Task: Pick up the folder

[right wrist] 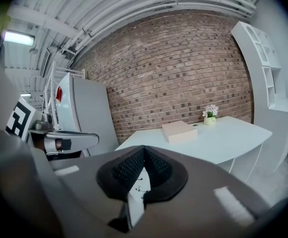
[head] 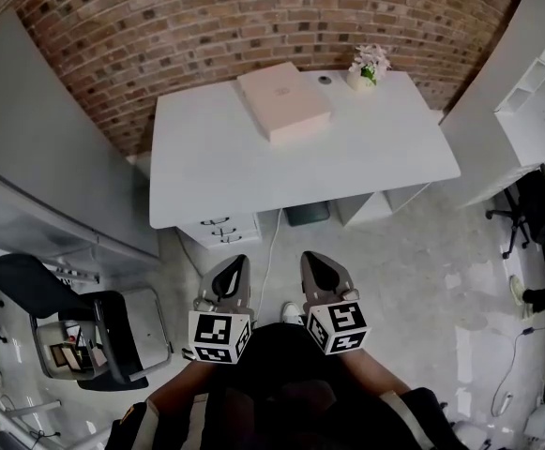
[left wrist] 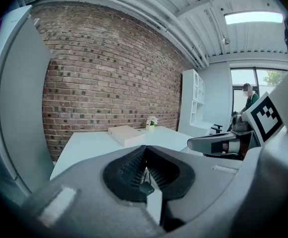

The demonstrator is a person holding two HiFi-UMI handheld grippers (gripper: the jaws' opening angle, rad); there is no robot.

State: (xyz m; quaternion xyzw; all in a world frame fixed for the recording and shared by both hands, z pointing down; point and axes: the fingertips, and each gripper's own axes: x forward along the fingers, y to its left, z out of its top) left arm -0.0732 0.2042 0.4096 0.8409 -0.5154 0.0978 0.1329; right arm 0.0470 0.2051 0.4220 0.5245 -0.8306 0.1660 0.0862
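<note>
A thick, pale pink folder (head: 284, 100) lies flat on the white desk (head: 216, 172), toward its far middle, next to the brick wall. It also shows small and far off as the folder (left wrist: 126, 134) in the left gripper view and the folder (right wrist: 180, 131) in the right gripper view. My left gripper (head: 235, 268) and right gripper (head: 315, 264) are side by side over the floor in front of the desk, well short of it. Both point toward the desk with jaws shut and nothing between them.
A small pot of white flowers (head: 367, 66) and a small dark round object (head: 325, 80) stand at the desk's far right. A drawer unit (head: 219, 230) sits under the desk. An office chair (head: 54, 314) is at the left and white shelving (head: 539, 82) at the right.
</note>
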